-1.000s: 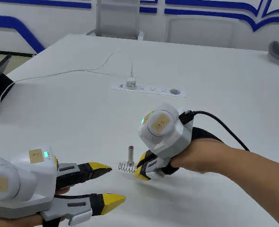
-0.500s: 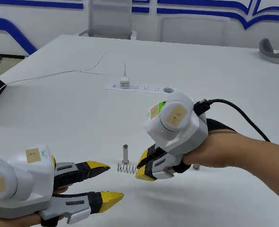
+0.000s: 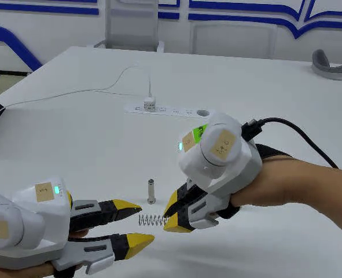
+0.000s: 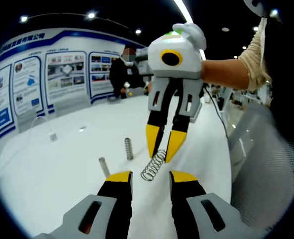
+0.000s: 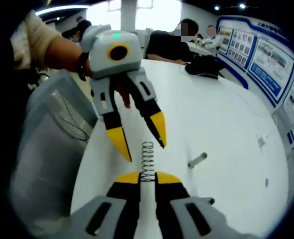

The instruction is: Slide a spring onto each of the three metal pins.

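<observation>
Right hand-held gripper [image 3: 169, 221]: at 5 o'clock of the head view's centre, jaws pinched narrow on one end of the spring [image 3: 152, 220], which runs out level toward 9 o'clock over the white tabletop [image 3: 72, 145]. Left hand-held gripper [image 3: 137, 225]: at 7 o'clock, jaws wide and holding nothing, with the spring's free end reaching the gap between its yellow tips. Metal pin [image 3: 151, 191]: upright and bare at 12 o'clock of the spring, just beside it; a second pin [image 4: 129, 148], ridged like a coil, stands near it in the left gripper view, and the power strip [image 3: 165, 110] lies well apart at 12 o'clock.
</observation>
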The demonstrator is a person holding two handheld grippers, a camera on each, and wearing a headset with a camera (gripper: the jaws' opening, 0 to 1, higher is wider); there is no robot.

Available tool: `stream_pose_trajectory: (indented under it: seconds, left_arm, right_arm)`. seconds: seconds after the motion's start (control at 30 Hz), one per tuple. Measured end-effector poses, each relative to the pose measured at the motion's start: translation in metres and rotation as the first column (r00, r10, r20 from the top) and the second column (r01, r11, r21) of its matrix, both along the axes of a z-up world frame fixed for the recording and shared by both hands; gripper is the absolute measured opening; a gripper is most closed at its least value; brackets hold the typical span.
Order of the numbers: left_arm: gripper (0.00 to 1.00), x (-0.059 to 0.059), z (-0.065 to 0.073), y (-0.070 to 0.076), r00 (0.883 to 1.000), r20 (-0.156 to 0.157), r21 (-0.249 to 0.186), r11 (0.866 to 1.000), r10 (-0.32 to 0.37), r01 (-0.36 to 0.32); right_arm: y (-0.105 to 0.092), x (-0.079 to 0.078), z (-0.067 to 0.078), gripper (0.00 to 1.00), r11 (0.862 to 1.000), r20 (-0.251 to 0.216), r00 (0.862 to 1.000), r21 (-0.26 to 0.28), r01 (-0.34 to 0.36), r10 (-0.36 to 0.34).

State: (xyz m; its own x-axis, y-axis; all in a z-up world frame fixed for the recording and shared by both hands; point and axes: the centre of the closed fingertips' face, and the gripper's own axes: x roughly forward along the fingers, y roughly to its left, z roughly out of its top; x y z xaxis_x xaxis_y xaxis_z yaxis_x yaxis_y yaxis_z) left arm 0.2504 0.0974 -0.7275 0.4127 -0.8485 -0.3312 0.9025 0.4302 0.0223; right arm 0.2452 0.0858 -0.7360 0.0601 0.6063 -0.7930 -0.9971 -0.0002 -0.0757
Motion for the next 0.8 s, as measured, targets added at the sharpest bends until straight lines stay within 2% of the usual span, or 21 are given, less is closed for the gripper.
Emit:
stream_pose_trajectory:
  seconds: [0.3, 0.5, 0.8]
  left_arm:
    - [0.16, -0.005, -0.001, -0.004, 0.999, 0.016, 0.012, 0.999, -0.034, 0.034]
    - [0.14, -0.009, -0.002, -0.007, 0.998, 0.020, 0.023, 0.998, -0.057, 0.057]
    - [0.12, -0.011, -0.003, -0.009, 0.997, 0.014, 0.027, 0.997, -0.074, 0.074]
  right_arm:
    - [0.000, -0.008, -0.001, 0.12, 0.999, -0.002, 0.999, -0.012, -0.047, 0.047]
    - [-0.002, -0.010, 0.000, 0.12, 0.998, 0.000, 0.998, -0.018, -0.061, 0.061]
    - [-0.001, -0.015, 0.017, 0.12, 0.997, 0.001, 0.997, 0.002, -0.080, 0.080]
